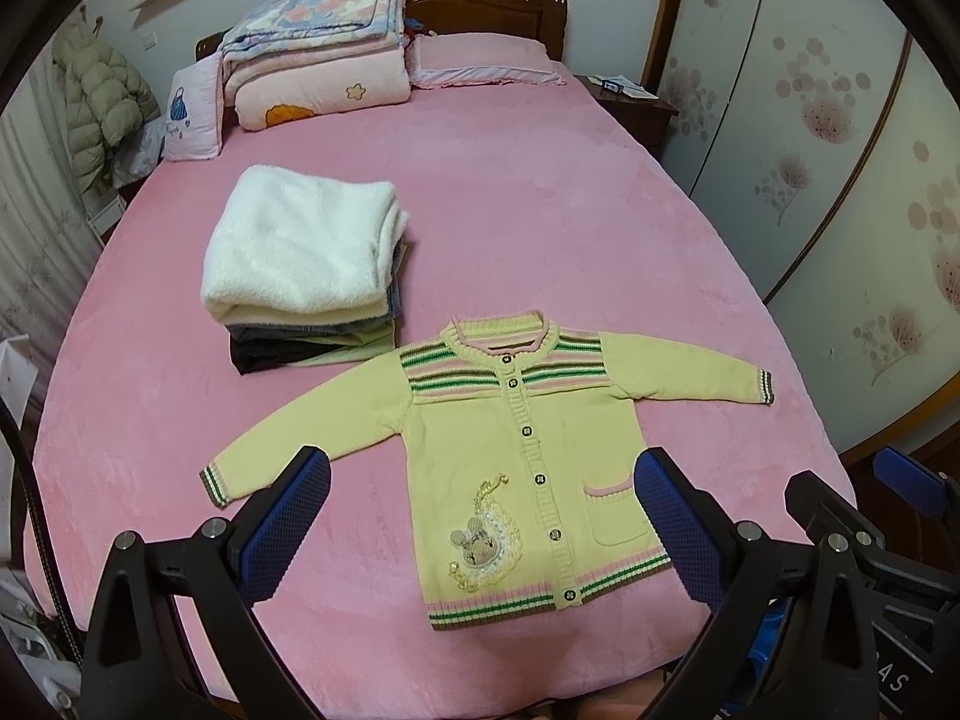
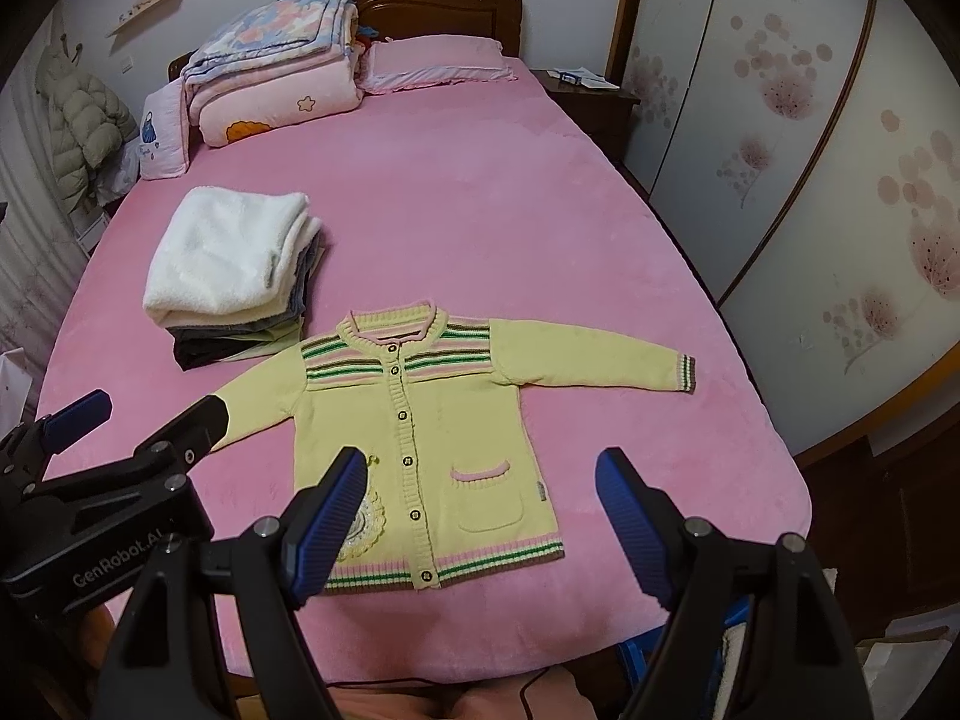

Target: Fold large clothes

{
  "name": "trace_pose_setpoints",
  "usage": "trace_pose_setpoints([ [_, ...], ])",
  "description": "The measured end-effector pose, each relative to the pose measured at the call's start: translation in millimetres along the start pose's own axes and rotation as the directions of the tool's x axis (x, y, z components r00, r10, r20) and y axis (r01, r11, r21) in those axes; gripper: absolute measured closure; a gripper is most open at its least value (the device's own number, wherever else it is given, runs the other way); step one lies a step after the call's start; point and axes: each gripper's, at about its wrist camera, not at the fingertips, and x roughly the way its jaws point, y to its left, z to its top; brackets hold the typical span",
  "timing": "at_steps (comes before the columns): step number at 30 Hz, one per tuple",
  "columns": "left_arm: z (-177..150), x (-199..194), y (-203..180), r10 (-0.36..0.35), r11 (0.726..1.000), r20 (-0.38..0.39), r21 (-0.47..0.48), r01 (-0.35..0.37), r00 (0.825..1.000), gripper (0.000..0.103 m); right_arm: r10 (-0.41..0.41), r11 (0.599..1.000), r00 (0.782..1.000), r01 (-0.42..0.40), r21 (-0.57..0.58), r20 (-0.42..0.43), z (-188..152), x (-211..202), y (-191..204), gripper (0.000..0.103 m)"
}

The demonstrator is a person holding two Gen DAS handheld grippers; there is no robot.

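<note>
While both tools (image 1: 480,516) (image 2: 480,516) hang apart w/ nothing gripped, cardigan (image 1: 516,450) lies flat on bed (image 1: 540,210).

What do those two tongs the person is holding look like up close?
Both look alike: the left tongs and the right tongs each have two black, angular plastic fingers with silver screws at the joints. The inner faces carry blue rubbery pads, with a fine grid or ribbed texture. The left one's black body bears white lettering, "GenRobot.AI". No sleeves are visible.

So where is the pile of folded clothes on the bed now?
In both wrist views the pile of folded clothes sits on the pink bed, left of centre, just beyond the spread yellow cardigan and nearer than the stacked quilts.
</note>
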Motion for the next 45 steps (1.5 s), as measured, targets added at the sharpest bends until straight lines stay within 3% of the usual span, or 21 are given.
trace_pose_setpoints([
  [7, 14, -3, -11, -0.006, 1.0, 0.034, 0.01, 0.006, 0.999, 0.002, 0.029, 0.999, 0.999, -0.029, 0.041, 0.014, 4, 5, -17, 0.024],
  [14, 29, -14, -30, -0.02, 1.0, 0.106, 0.017, 0.018, 0.994, 0.001, 0.105, 0.989, 0.994, -0.107, 0.106, 0.032, 12, 15, -49, 0.024],
  [20, 46, -7, -77, 0.08, 0.995, 0.118, 0.047, -0.086, 0.99, 0.001, 0.197, 0.971, 0.98, -0.201, 0.13, 0.04, 30, 38, -90, 0.024],
  [26, 72, 14, -131, 0.084, 0.996, 0.117, 0.031, -0.088, 0.99, 0.001, 0.26, 0.953, 0.964, -0.266, 0.149, 0.054, 52, 68, -150, 0.024],
  [32, 94, 66, -183, 0.053, 0.998, 0.075, -0.027, -0.051, 0.996, 0.001, 0.273, 0.948, 0.961, -0.276, 0.159, 0.041, 64, 122, -212, 0.024],
  [36, 100, 123, -209, 0.05, 0.997, 0.033, -0.057, -0.048, 0.998, 0.001, 0.241, 0.956, 0.97, -0.232, 0.178, -0.027, 62, 182, -254, 0.024],
  [45, 74, 266, -245, 0.04, 0.994, -0.047, -0.099, -0.044, 0.998, 0.001, 0.166, 0.957, 0.977, -0.126, 0.263, -0.135, 50, 307, -327, 0.024],
])
